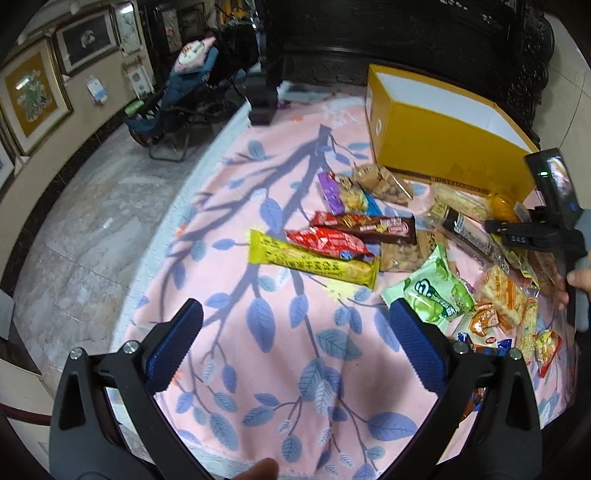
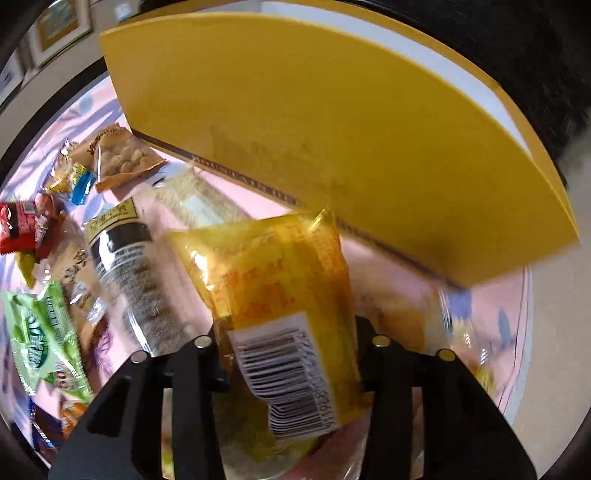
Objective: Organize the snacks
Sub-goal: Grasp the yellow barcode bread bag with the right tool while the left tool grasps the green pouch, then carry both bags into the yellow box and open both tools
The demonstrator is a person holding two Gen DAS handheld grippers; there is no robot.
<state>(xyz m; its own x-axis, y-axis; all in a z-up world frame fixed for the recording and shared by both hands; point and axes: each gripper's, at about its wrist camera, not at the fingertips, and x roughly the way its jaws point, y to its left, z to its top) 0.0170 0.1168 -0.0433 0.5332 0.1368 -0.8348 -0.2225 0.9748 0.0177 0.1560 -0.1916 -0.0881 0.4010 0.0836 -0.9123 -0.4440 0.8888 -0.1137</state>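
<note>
My left gripper (image 1: 295,339) is open and empty, held above the pink leaf-print cloth (image 1: 288,387), in front of a yellow bar (image 1: 314,264) and a red packet (image 1: 325,242). My right gripper (image 2: 291,354) is shut on a yellow snack packet (image 2: 273,280) with a barcode label, held just in front of the yellow box (image 2: 314,136). The right gripper also shows at the right edge of the left wrist view (image 1: 532,236), beside the open yellow box (image 1: 443,133). A green packet (image 1: 432,291) lies near my left gripper's right finger.
Several more snacks lie spread on the cloth: a brown bar (image 1: 373,225), a purple bar (image 1: 330,192), a peanut bag (image 1: 384,184), orange packets (image 1: 502,295). Dark carved furniture (image 1: 406,33) stands behind the box. The table's left edge drops to a marble floor (image 1: 92,229).
</note>
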